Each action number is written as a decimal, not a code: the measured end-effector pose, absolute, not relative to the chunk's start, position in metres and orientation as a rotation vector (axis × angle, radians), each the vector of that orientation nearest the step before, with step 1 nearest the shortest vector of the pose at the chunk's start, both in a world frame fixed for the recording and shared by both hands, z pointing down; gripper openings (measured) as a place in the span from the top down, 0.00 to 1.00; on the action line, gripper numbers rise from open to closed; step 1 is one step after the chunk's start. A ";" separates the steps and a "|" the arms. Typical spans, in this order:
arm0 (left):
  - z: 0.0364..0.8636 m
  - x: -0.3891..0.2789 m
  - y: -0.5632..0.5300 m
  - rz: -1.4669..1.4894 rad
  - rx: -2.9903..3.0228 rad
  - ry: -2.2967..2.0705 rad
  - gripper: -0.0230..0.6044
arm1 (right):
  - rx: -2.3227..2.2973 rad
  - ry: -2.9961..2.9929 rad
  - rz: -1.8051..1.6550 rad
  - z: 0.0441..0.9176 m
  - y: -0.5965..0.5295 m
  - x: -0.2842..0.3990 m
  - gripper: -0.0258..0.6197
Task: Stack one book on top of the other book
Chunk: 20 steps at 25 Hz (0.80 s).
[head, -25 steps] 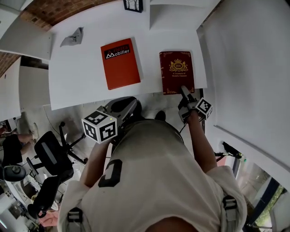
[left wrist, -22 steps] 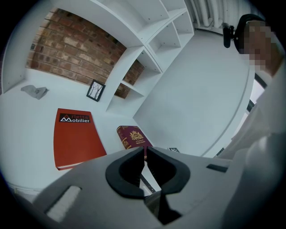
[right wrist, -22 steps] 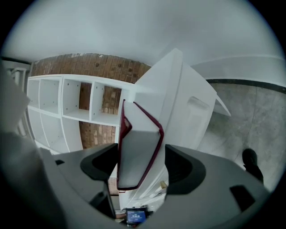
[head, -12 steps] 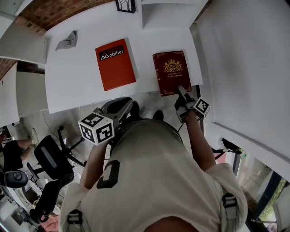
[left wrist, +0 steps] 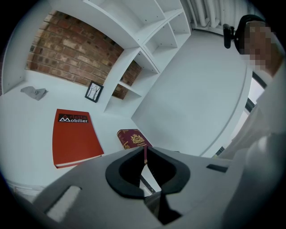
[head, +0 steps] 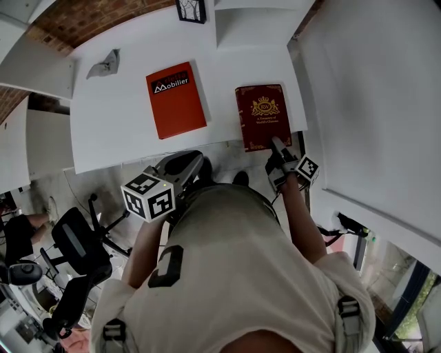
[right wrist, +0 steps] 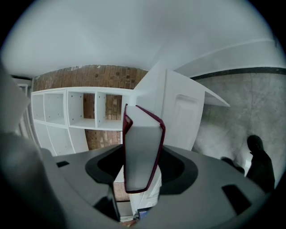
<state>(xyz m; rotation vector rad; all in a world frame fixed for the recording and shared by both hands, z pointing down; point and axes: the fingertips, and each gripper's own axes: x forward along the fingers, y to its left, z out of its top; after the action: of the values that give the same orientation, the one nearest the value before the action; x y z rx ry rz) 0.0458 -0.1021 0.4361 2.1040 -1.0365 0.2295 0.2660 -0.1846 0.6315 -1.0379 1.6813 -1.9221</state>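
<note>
Two books lie flat on the white table (head: pixel 117 141). An orange book (head: pixel 178 100) (left wrist: pixel 73 136) rests at the middle. A maroon book with gold print (head: pixel 263 114) (left wrist: pixel 132 139) lies to its right, its near end at the table's front edge. My right gripper (head: pixel 278 145) (right wrist: pixel 142 150) has just been closing on that near end. The maroon book's grey page edge (right wrist: pixel 139 152) stands upright between its pads, which press on both covers. My left gripper (head: pixel 196 162) (left wrist: pixel 144 150) hangs in front of the table, shut with nothing in it.
A crumpled grey cloth (head: pixel 103 63) lies at the table's far left and a small black picture frame (head: pixel 191 8) stands at the back. White shelves (left wrist: pixel 147 49) rise behind. A white wall (head: pixel 372 103) runs on the right. An office chair (head: pixel 79 241) stands lower left.
The right gripper's jaws have drawn in on the maroon book's near edge. The left gripper has stayed where it was. The head view shifted slightly.
</note>
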 end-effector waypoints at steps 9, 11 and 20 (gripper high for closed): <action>0.435 0.058 -0.098 0.237 2.117 -1.044 0.93 | -0.980 1.579 -1.902 0.615 -0.193 0.271 0.62; 0.433 0.058 -0.097 0.236 2.119 -1.051 0.93 | -0.967 1.590 -1.896 0.610 -0.194 0.271 0.62; 0.427 0.059 -0.092 0.223 2.113 -1.092 0.93 | -0.914 1.562 -1.881 0.593 -0.199 0.273 0.63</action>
<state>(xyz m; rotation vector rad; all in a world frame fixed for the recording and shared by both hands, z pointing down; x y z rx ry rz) 0.0594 -0.0917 0.4273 2.1126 -1.0925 0.2231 0.2726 -0.1992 0.5934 -0.9136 1.5623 -1.8811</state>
